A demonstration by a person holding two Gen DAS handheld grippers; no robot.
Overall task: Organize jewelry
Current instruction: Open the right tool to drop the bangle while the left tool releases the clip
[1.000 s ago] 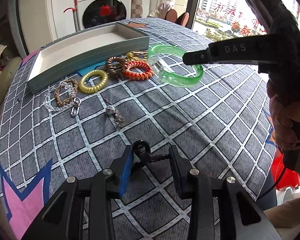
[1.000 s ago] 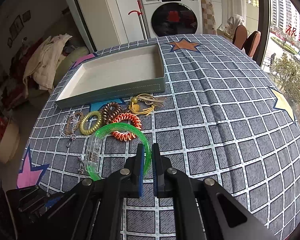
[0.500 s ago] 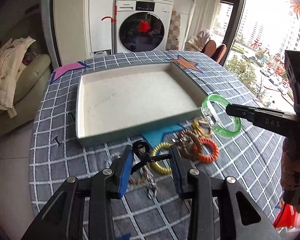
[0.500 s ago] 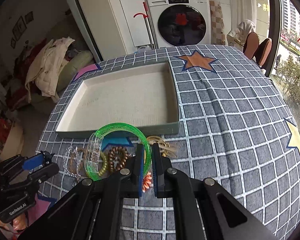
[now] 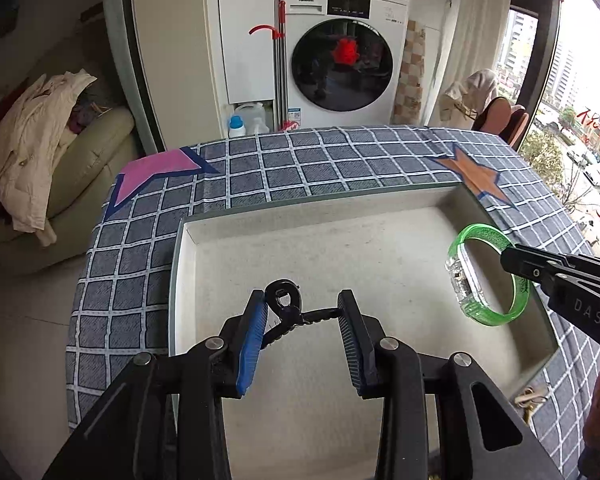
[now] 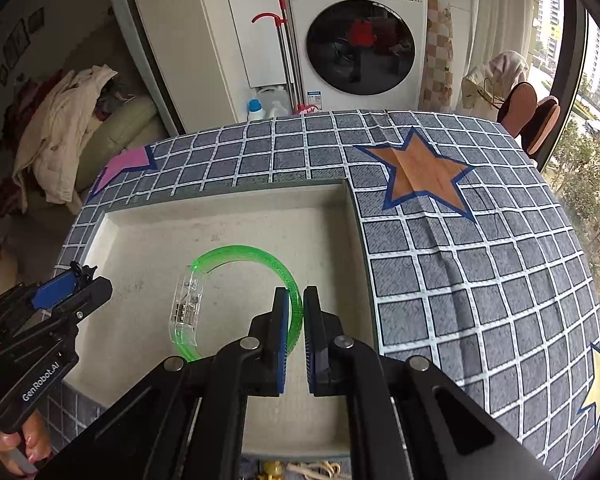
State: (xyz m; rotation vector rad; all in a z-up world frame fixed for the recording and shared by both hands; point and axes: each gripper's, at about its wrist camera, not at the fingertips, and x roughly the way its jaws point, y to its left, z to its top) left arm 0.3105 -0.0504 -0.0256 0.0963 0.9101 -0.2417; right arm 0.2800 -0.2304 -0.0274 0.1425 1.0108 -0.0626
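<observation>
A shallow grey-green tray (image 5: 176,264) with a pale lining lies on the checked tablecloth; it also shows in the right wrist view (image 6: 362,240). My left gripper (image 5: 302,312) is shut on a small black clasp (image 5: 283,302) with a cord spanning both pads, held above the tray's near left part. My right gripper (image 6: 296,312) is shut on a green translucent bangle (image 6: 256,254) with a clear clasp, held above the tray's right part. The bangle also shows in the left wrist view (image 5: 480,232), with the right gripper (image 5: 512,258) behind it.
A yellowish cord piece (image 5: 530,394) lies on the cloth by the tray's near right corner; more loose pieces (image 6: 300,470) show below the tray's near wall. A washing machine (image 5: 340,60) and a sofa with clothes (image 5: 40,152) stand beyond the table's far edge.
Both grippers have moved forward from over the loose jewelry to over the tray, each still holding its piece. The loose pieces have dropped out of sight below.
</observation>
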